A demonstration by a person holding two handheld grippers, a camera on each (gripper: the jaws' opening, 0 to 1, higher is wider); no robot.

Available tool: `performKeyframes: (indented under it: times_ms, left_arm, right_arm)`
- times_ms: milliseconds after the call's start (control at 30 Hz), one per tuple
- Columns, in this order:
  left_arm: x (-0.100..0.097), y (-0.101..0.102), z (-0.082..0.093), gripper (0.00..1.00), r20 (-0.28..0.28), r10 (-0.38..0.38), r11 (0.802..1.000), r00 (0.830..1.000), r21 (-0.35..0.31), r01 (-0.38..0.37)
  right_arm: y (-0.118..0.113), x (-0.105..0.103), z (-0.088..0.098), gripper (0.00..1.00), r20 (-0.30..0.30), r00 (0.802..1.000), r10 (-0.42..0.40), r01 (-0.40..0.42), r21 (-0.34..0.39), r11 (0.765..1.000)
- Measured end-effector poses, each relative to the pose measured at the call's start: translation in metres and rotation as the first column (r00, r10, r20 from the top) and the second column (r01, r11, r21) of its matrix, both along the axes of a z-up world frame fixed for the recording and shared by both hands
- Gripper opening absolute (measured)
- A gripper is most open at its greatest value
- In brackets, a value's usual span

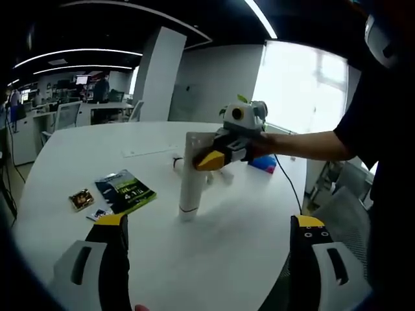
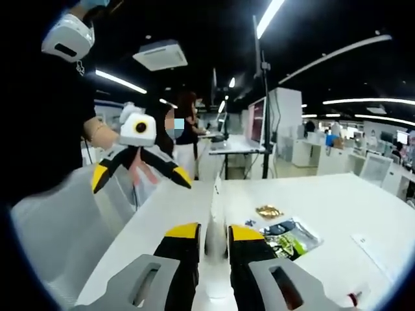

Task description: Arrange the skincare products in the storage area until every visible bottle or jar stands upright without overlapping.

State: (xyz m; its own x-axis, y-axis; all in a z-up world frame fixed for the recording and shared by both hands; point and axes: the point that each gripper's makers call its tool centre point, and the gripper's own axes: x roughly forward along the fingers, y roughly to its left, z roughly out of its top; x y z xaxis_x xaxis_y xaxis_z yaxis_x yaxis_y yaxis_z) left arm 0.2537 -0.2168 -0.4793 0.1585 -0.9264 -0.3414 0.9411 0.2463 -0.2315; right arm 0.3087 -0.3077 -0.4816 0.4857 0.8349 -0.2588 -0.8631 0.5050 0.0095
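— What's the right tool (image 2: pixel 206 238) doing?

— It's clamped near the top of the white tube (image 1: pixel 192 175), which stands cap-down at the middle of the white surface (image 1: pixel 246 246). The left tool (image 1: pixel 211 227) hangs back with its jaws spread wide, holding nothing.

— Anything close by?

— Sachets (image 1: pixel 124 192) lie at nine o'clock from the tube, well apart.

— How should the tool finish?

— I'd say settle the cap flat, open slowly, then draw straight back so the tube isn't tipped.
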Motion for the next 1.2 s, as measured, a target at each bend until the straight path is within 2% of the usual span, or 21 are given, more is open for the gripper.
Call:
performKeyframes:
  times_ms: [167, 467, 767, 967, 1200]
  left_arm:
    - [0.001, 0.002, 0.002, 0.96, 0.004, 0.001, 1.000, 1.000, 0.000, -0.001]
    - [-0.002, 0.004, 0.007, 0.96, 0.003, 0.005, 1.000, 1.000, 0.003, -0.005]
    - [-0.003, 0.007, 0.017, 0.96, 0.000, 0.014, 1.000, 1.000, 0.005, -0.014]
    - [-0.002, 0.012, 0.020, 0.96, -0.005, 0.032, 0.999, 0.999, 0.005, -0.032]
    - [-0.001, 0.018, 0.018, 0.96, -0.022, 0.057, 0.998, 0.998, 0.023, -0.057]
  right_arm:
    - [-0.002, 0.000, 0.000, 0.12, -0.006, 1.000, -0.009, 0.009, -0.007, 1.000]
    - [-0.013, -0.001, -0.007, 0.22, -0.052, 0.996, -0.076, 0.074, -0.043, 0.996]
    - [-0.019, -0.013, 0.001, 0.34, -0.091, 0.984, -0.153, 0.148, -0.065, 0.987]
    - [-0.026, -0.022, 0.002, 0.47, -0.126, 0.966, -0.225, 0.217, -0.075, 0.973]
    - [-0.040, -0.034, 0.001, 0.55, -0.152, 0.939, -0.309, 0.298, -0.089, 0.950]
